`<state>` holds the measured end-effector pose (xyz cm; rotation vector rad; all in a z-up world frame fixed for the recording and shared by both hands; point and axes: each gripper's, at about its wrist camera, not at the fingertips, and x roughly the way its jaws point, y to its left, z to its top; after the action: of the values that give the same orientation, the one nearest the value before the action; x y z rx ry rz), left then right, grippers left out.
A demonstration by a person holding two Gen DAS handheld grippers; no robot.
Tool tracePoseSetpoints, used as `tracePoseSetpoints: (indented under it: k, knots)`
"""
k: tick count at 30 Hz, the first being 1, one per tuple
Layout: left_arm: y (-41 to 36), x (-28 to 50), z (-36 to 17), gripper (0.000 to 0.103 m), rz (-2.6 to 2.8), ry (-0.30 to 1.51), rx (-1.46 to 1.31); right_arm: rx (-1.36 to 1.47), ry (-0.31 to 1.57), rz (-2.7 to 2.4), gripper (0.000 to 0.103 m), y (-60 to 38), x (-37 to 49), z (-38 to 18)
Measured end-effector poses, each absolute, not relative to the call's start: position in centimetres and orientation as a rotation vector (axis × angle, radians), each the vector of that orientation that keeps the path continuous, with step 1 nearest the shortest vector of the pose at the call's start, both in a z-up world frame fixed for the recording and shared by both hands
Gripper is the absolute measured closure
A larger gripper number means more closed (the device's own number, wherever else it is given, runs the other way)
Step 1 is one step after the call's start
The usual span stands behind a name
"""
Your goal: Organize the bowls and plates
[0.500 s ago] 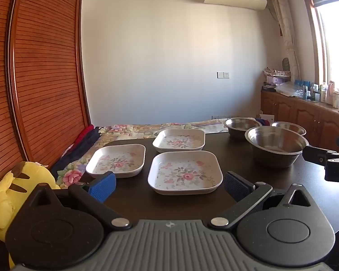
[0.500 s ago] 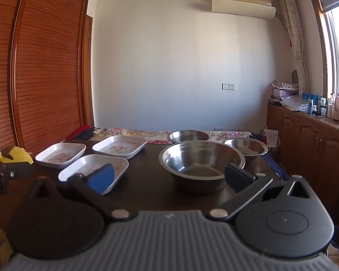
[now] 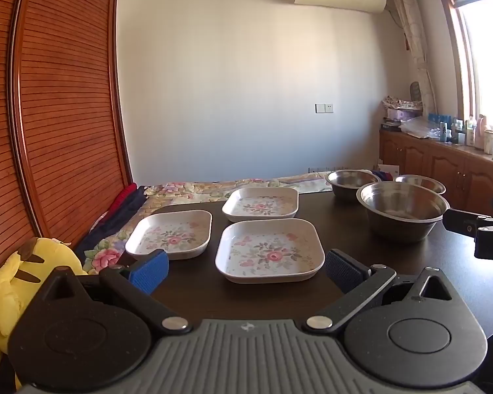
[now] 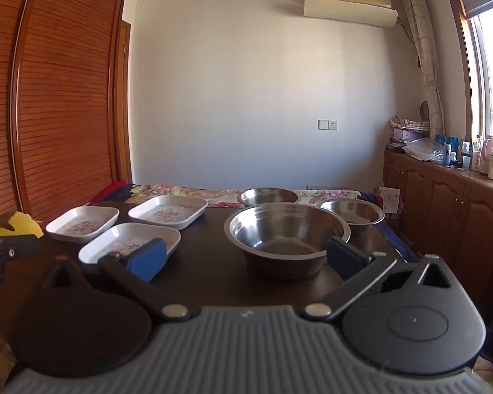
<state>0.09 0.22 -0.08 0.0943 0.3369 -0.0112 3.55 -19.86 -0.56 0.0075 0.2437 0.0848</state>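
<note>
Three square white plates with pink flower prints lie on the dark table (image 3: 194,292): a near one (image 3: 269,250), a left one (image 3: 171,233) and a far one (image 3: 261,203). Three steel bowls stand to their right: a large near bowl (image 3: 404,209), a far bowl (image 3: 350,182) and a small right bowl (image 3: 420,184). My left gripper (image 3: 246,269) is open, just short of the near plate and holding nothing. My right gripper (image 4: 245,259) is open and empty in front of the large bowl (image 4: 287,238), whose near wall shows between its fingers.
A yellow plush toy (image 3: 19,282) sits off the table's left edge. Floral bedding (image 3: 194,187) lies behind the table. A slatted wooden wardrobe (image 3: 56,105) fills the left side. Wooden cabinets (image 4: 450,210) with bottles run along the right wall under the window.
</note>
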Motion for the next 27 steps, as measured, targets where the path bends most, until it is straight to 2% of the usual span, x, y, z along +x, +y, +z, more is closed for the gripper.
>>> tracePoseSetpoints:
  k: [27]
  knots:
    - [-0.33, 0.04, 0.01, 0.000, -0.010, 0.338, 0.103, 0.010, 0.245, 0.084, 0.000, -20.11, 3.37, -0.83]
